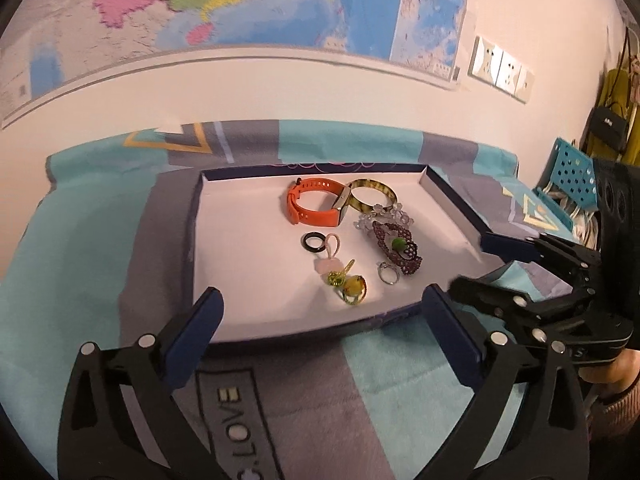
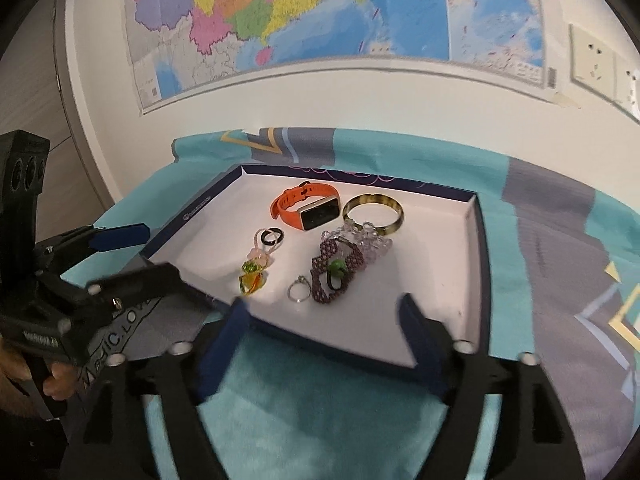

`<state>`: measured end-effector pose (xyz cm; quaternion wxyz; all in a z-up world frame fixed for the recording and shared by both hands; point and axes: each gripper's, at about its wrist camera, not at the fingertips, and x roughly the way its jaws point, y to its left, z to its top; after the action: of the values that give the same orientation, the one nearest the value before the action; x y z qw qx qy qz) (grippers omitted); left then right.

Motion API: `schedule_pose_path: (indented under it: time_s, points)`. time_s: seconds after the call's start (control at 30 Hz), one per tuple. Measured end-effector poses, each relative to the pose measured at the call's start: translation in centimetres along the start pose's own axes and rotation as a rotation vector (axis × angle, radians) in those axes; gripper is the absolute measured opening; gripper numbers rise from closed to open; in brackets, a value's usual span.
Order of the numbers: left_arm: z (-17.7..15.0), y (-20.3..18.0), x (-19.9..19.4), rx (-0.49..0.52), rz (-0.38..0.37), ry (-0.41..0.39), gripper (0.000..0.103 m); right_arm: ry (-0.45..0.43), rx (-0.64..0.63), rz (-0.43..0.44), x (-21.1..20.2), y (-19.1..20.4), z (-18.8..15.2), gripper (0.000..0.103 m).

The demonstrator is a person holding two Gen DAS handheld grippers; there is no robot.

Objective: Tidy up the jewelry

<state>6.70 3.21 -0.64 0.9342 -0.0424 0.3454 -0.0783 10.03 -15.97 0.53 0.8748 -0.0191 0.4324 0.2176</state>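
A shallow white tray with a dark blue rim [image 1: 452, 200] [image 2: 484, 260] lies on a teal and grey cloth. In it are an orange watch [image 1: 312, 204] [image 2: 304, 206], a tortoiseshell bangle [image 1: 372, 194] [image 2: 374, 200], a clear bead bracelet [image 1: 396, 214], a maroon beaded piece with a green bead [image 1: 396, 246] [image 2: 340, 268], a silver ring [image 1: 388, 274] [image 2: 298, 292], a black ring [image 1: 304, 240] and yellow-green glass charms [image 1: 354, 286] [image 2: 252, 282]. My left gripper [image 1: 322, 300] [image 2: 156, 252] hangs open over the tray's near left edge. My right gripper [image 2: 323, 304] [image 1: 476, 264] is open at the near right edge. Neither holds anything.
A large map [image 2: 280, 20] and wall sockets [image 1: 500, 66] are on the wall behind the cloth [image 1: 100, 240]. A blue perforated basket [image 1: 572, 172] and a hanging black bag [image 1: 608, 128] stand off to the right. A hand [image 2: 56, 384] grips the left tool.
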Motion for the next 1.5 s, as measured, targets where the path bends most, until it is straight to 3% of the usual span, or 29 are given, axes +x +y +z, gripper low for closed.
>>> schedule_pose_path:
  time_s: [0.17, 0.77, 1.5]
  points:
    - [-1.5, 0.0, -1.1, -0.005, 0.024, 0.008, 0.097, -0.012, -0.027, -0.047, -1.4, 0.9, -1.8, 0.096]
    - [-3.5, -0.7, -2.7, -0.023, 0.091, 0.029, 0.097, 0.014, -0.016, -0.067, -2.4, 2.5, -4.3, 0.096]
    - [-4.0, -0.6, -2.7, -0.023, 0.096, 0.055, 0.097, 0.03, -0.006, -0.054, -2.3, 2.8, -4.8, 0.096]
